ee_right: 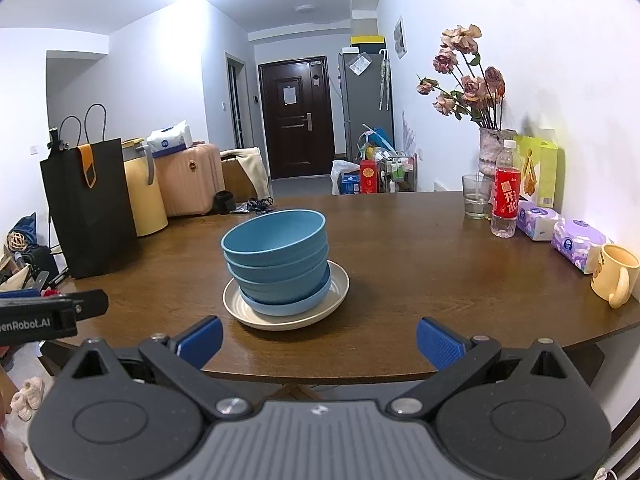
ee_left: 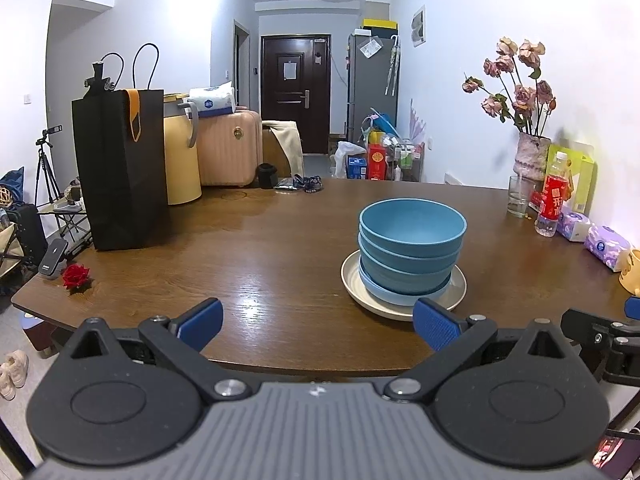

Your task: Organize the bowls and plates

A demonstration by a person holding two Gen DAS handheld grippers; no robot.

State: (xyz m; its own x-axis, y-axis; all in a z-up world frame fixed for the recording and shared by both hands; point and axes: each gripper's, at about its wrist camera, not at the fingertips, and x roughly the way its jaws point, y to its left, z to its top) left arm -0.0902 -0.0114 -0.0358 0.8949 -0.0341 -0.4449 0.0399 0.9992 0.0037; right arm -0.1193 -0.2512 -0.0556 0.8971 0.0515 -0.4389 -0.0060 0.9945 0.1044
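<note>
1. Left gripper (ee_left: 318,326): black linkage arms, round black housings, ribbed grey body, silver pivot screws, blue textured fingertip pads (ee_left: 434,324).
2. Right gripper (ee_right: 318,338): same build; blue pads (ee_right: 438,342).

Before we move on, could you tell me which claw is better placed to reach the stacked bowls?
Neither has a clear edge. The bowl stack sits ahead-right of the left claw and ahead-left of the right claw. Both are open and empty.

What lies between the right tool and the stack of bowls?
Only bare wooden table lies between the right tool and the stack of bowls, shown in the right wrist view.
</note>
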